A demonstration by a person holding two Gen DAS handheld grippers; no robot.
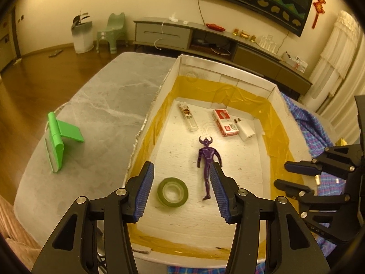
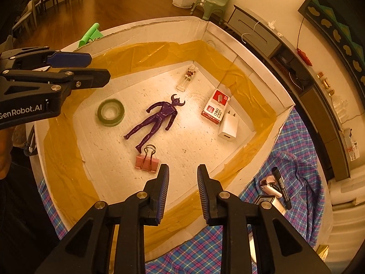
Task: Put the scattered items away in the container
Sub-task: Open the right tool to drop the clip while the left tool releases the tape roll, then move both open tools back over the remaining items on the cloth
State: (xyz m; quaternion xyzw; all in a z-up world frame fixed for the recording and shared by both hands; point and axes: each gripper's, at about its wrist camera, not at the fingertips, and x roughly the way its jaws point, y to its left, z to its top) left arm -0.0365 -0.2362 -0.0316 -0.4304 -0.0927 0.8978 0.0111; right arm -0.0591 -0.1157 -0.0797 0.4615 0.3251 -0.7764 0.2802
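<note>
Both tools hang over the white box [image 2: 239, 52], each with nothing between its fingers. Left tool [image 1: 181, 190] has its jaws wide apart, above the near end of the box floor; right tool [image 2: 183, 190] has its jaws at a narrower gap, above the near right edge of the box.

On the box floor lie six things. Green tape roll [image 2: 111, 112] is near the left wall, and the purple figure [image 2: 157, 119] lies flat in the middle, just beside it. Pink binder clip [image 2: 147, 161] sits close to the figure's feet, towards the near wall. Small glass bottle [image 2: 186, 78] lies near the far corner. Red and white small box [image 2: 215, 106] is near the right wall, and the white charger [image 2: 228, 126] touches its near end.

Outside the box, on the checked cloth [image 2: 296, 159] at the right side, a black marker [image 2: 281, 188] lies beside some small items that I cannot identify. On the counter [image 1: 102, 96], near its left edge and well apart from the box, stands a green plastic piece [image 1: 60, 140].
</note>
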